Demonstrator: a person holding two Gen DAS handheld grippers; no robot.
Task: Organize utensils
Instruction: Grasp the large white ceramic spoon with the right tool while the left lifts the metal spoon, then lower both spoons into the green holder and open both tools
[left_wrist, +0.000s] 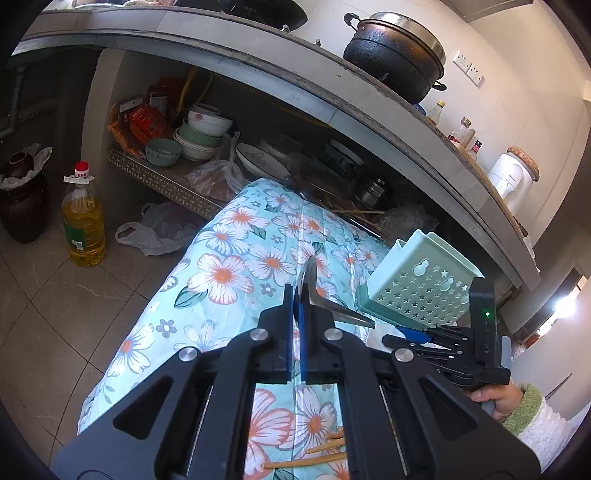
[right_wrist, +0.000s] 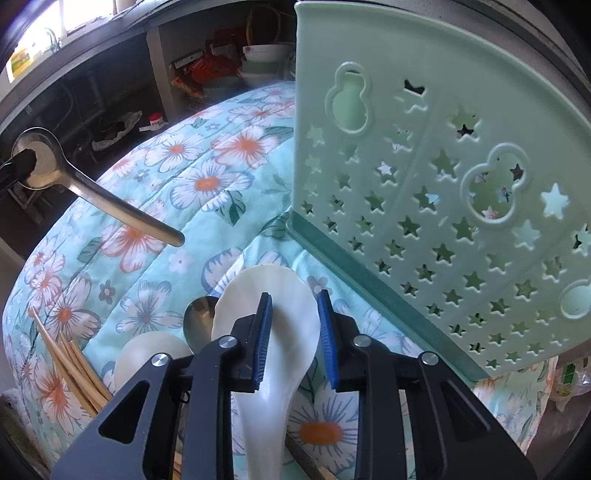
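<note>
Utensils lie scattered on a table under a floral cloth (right_wrist: 207, 184), and each will handle differently. Going left to right in the right wrist view: at the upper left a metal spoon (right_wrist: 96, 192) hangs in the air, its bowl pinched by the clenched left gripper (left_wrist: 295, 314). Steel is stiff, smooth and likely slippery, so a hold on the bowl lets the long handle swing; a grip nearer the neck would be steadier, I judge. At the lower left a bundle of bamboo chopsticks (right_wrist: 70, 362) rests on the cloth: light, stiff, prone to roll, best taken near the middle. Just right of them lie a pale rounded spoon bowl (right_wrist: 147, 354) and a second small metal spoon (right_wrist: 197, 321). At the lower centre a white soup spoon (right_wrist: 280, 295) lies bowl-forward between the blue pads of the right gripper (right_wrist: 293, 332). Its jaws stand partly closed around the spoon, but a gap shows on each side, so it is not yet clamped. It looks ceramic or hard plastic: glossy, rigid, perhaps chippable, so the narrower neck suits a gentle squeeze. On the right stands the green perforated utensil holder (right_wrist: 443, 184), light and likely to tip or slide.
</note>
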